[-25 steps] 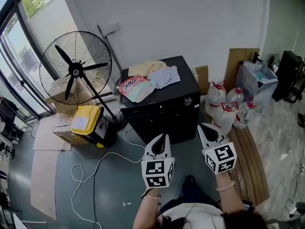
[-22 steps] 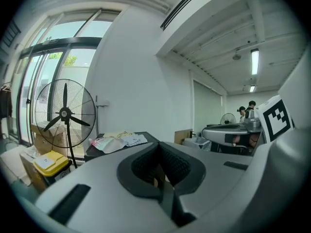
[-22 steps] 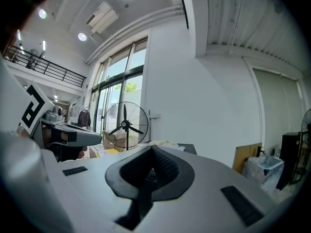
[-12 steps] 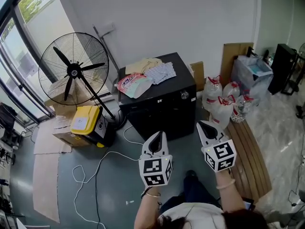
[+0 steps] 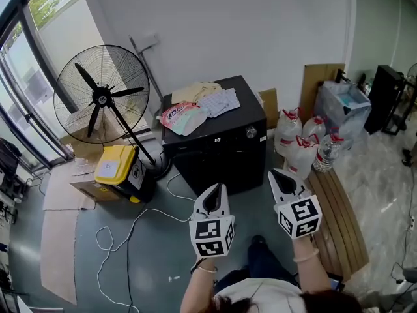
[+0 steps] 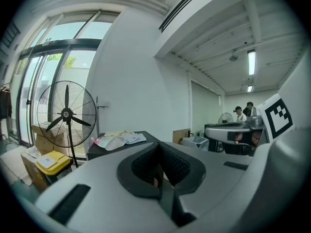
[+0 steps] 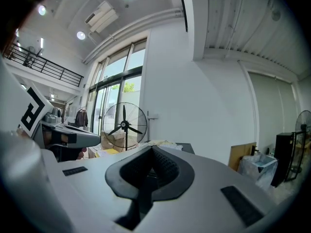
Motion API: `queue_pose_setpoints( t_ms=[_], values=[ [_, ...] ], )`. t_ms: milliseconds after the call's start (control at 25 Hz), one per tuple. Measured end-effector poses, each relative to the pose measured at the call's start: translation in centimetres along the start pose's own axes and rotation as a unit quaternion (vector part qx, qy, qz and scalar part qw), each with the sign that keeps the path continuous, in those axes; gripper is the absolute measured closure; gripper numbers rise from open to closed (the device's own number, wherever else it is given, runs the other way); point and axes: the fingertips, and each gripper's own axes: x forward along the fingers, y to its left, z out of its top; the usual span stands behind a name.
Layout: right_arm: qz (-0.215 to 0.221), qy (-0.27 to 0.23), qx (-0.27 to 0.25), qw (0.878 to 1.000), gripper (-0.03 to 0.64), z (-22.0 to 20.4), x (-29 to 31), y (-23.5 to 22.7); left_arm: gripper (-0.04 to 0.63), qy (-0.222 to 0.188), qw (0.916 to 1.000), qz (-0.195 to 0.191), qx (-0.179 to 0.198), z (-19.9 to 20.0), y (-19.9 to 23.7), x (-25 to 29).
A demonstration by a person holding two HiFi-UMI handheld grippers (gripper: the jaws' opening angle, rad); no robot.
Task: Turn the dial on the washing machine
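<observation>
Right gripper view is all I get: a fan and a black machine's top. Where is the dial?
Observer: The dial sits on the front panel of the washing machine, toward its right end in the head view.
Operator: What's beside that end?
Observer: Large water bottles stand on the floor there.
Operator: And the left hand-held gripper?
Observer: Its jaws are together, holding nothing.

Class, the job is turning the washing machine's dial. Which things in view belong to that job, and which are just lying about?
Belong to the job: washing machine, dial, left gripper, right gripper.
Just lying about: laundry on the machine, standing fan, yellow box, water bottles.
</observation>
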Motion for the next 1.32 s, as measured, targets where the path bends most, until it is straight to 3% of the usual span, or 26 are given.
queue_pose_setpoints(
  t_ms=[1320],
  values=[
    [-0.018, 0.015, 0.007, 1.000, 0.591, -0.4, 3.2, -2.5, 0.578, -0.003, 0.9992, -0.037, -0.012, 1.4, -0.6, 5.4]
  ],
)
